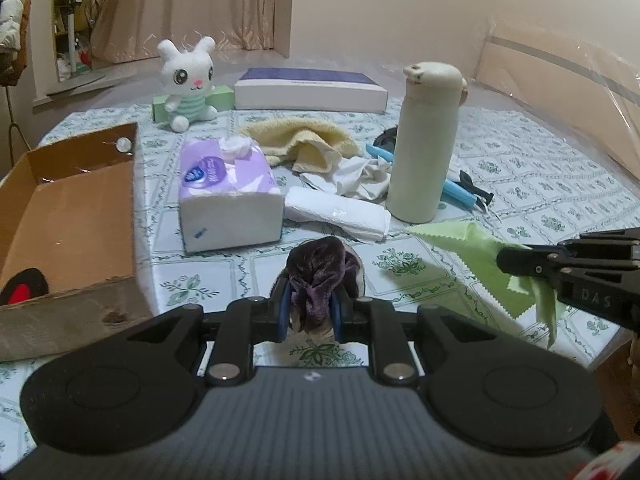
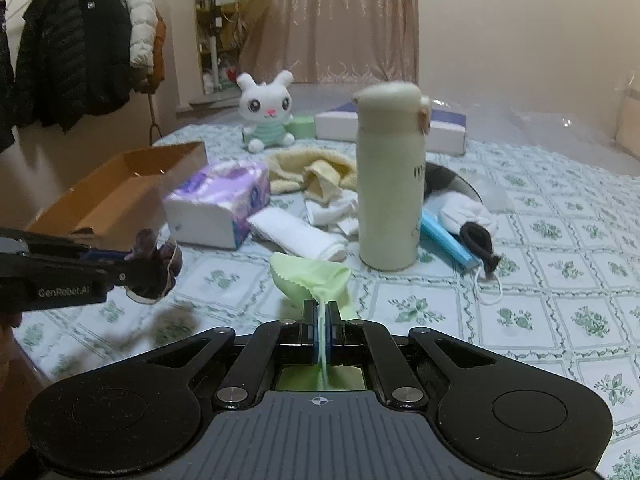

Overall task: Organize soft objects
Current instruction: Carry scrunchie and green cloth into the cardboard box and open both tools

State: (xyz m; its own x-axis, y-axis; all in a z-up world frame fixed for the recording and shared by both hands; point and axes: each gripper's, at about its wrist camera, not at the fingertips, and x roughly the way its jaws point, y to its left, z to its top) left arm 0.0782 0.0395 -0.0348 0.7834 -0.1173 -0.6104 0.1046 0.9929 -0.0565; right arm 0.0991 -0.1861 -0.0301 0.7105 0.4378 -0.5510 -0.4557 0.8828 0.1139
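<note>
My left gripper (image 1: 310,300) is shut on a dark purple velvet scrunchie (image 1: 320,272) and holds it above the tablecloth, to the right of the open cardboard box (image 1: 68,208). It also shows in the right wrist view (image 2: 154,266). My right gripper (image 2: 321,312) is shut on a light green cloth (image 2: 310,276) with zigzag edges, lifted in front of the cream bottle (image 2: 390,176). The cloth also shows in the left wrist view (image 1: 480,248), hanging from the right gripper (image 1: 516,260).
A purple tissue pack (image 1: 228,192), a folded white cloth (image 1: 336,212), a yellow towel (image 1: 304,140), crumpled white cloth (image 1: 360,176), a bunny plush (image 1: 188,84) and a flat white box (image 1: 308,88) lie on the table. A blue item (image 2: 448,240), black hair tie (image 2: 480,244) and mask lie right of the bottle.
</note>
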